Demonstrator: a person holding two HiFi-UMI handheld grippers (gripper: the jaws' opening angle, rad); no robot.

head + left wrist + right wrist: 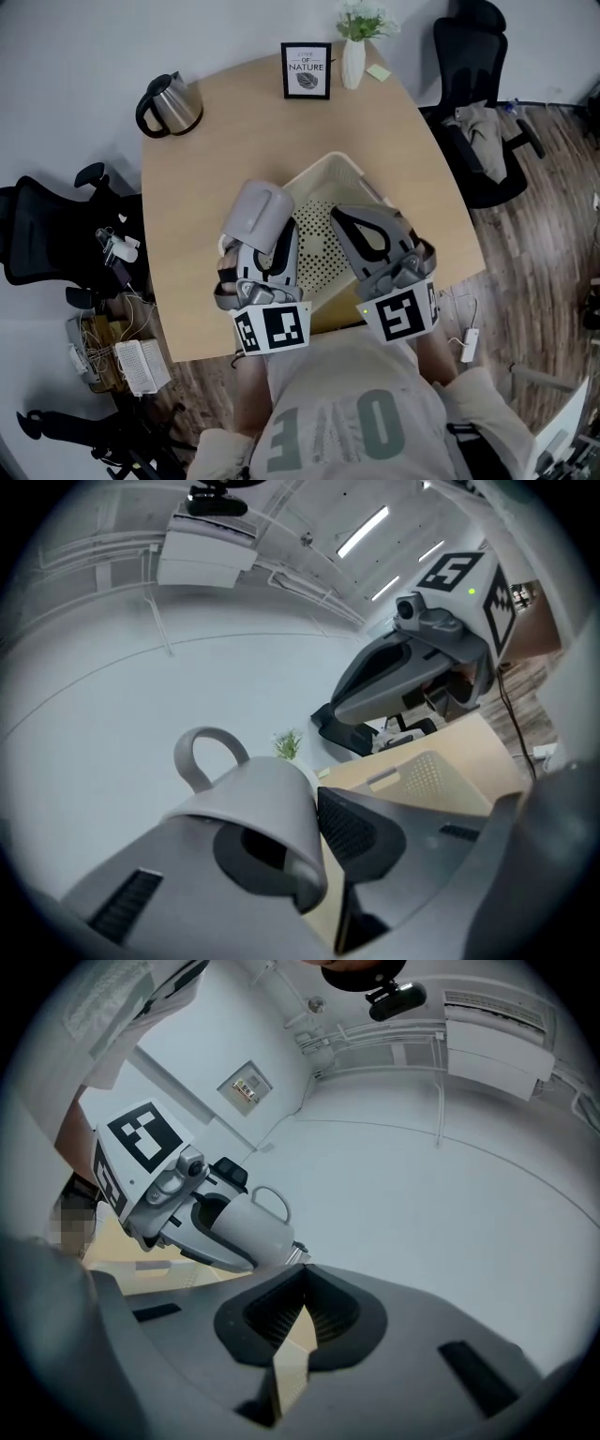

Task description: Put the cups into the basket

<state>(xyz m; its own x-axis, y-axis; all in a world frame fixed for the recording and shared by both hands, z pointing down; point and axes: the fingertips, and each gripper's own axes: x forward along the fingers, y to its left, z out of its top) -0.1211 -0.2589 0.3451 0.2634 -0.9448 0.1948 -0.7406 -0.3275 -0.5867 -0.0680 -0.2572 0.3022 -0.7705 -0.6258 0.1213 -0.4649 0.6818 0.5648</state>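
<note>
A grey cup (258, 211) is clamped by its rim in my left gripper (270, 239), which hangs over the left edge of the white perforated basket (323, 167). In the left gripper view the cup (267, 799) lies tilted with its handle up, one jaw inside it and one outside, and my left gripper (314, 817) is shut on it. My right gripper (354, 217) hovers over the right half of the basket, shut with nothing in it. In the right gripper view its tips (302, 1283) meet, and the held cup (251, 1227) shows beyond them.
The basket stands on a light wooden table (216, 159). At the table's far side are a metal kettle (169, 105), a framed sign (307, 70) and a white vase with a plant (354, 56). Black office chairs (478, 103) (47, 234) flank the table.
</note>
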